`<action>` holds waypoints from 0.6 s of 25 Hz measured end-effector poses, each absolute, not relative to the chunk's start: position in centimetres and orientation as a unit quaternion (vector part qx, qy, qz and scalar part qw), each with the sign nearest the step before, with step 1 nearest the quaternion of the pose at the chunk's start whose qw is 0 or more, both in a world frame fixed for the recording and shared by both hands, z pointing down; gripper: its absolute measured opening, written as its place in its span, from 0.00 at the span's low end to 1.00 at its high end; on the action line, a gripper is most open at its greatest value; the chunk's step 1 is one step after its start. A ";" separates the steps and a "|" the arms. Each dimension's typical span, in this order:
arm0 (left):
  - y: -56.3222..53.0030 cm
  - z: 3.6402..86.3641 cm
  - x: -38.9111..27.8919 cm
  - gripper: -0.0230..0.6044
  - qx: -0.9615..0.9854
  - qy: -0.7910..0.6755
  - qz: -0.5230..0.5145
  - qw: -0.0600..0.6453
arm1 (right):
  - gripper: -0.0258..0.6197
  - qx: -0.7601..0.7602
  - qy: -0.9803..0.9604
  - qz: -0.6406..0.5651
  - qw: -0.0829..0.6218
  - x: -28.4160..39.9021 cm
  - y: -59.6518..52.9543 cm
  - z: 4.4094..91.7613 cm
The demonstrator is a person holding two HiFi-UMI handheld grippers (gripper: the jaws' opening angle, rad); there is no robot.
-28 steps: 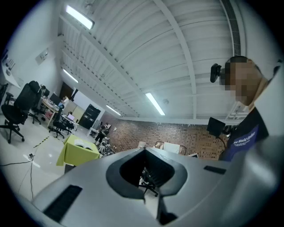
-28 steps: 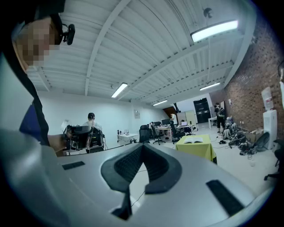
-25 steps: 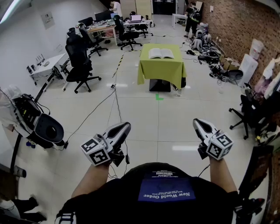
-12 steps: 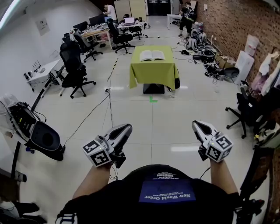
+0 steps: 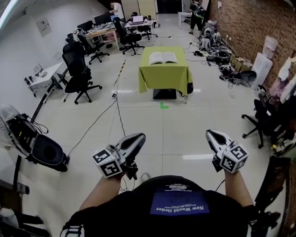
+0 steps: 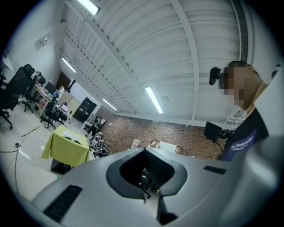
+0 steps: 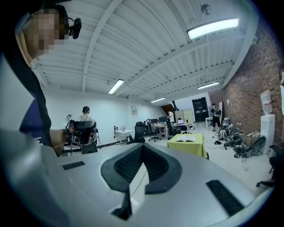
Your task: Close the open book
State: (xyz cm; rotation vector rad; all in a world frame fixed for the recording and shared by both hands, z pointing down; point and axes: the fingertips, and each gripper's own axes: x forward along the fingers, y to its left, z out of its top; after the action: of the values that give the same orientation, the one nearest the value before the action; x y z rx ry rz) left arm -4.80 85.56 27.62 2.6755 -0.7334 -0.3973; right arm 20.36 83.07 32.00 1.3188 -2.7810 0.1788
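An open book [image 5: 163,57] lies flat on a small table with a lime-green cloth [image 5: 165,74], far ahead across the floor. The same book [image 7: 185,138] shows in the right gripper view, and the green table [image 6: 66,148] in the left gripper view. My left gripper [image 5: 138,138] is held low in front of the person's body, jaws shut and empty. My right gripper [image 5: 210,135] is level with it on the right, also shut on nothing. Both are several steps away from the table.
Black office chairs [image 5: 77,69] and desks [image 5: 104,31] stand at the left and back. A cable [image 5: 118,113] runs across the tiled floor. Bags and clutter [image 5: 222,60] line the brick wall at right. A dark machine [image 5: 39,148] sits at left. A person [image 5: 197,11] stands at the back.
Both grippers have shifted slightly forward and down in the head view, as the person walks on. The jaws stay shut.
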 end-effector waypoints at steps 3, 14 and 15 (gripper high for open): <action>82.0 27.0 -7.5 0.05 0.943 -0.246 -0.149 0.166 | 0.02 0.434 -0.899 0.047 0.034 17.4 79.9 30.8; 68.1 24.9 -21.3 0.05 0.952 -0.218 -0.151 0.155 | 0.02 0.459 -0.887 0.054 0.014 4.9 67.0 28.2; 66.9 24.9 -22.1 0.05 0.951 -0.219 -0.153 0.155 | 0.02 0.457 -0.887 0.060 0.014 4.1 65.9 28.3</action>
State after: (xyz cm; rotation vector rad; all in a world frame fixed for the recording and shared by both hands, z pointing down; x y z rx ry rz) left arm -22.11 66.89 24.90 2.7241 -0.6286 -0.4377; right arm 4.12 65.89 28.31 1.4244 -2.7628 0.1855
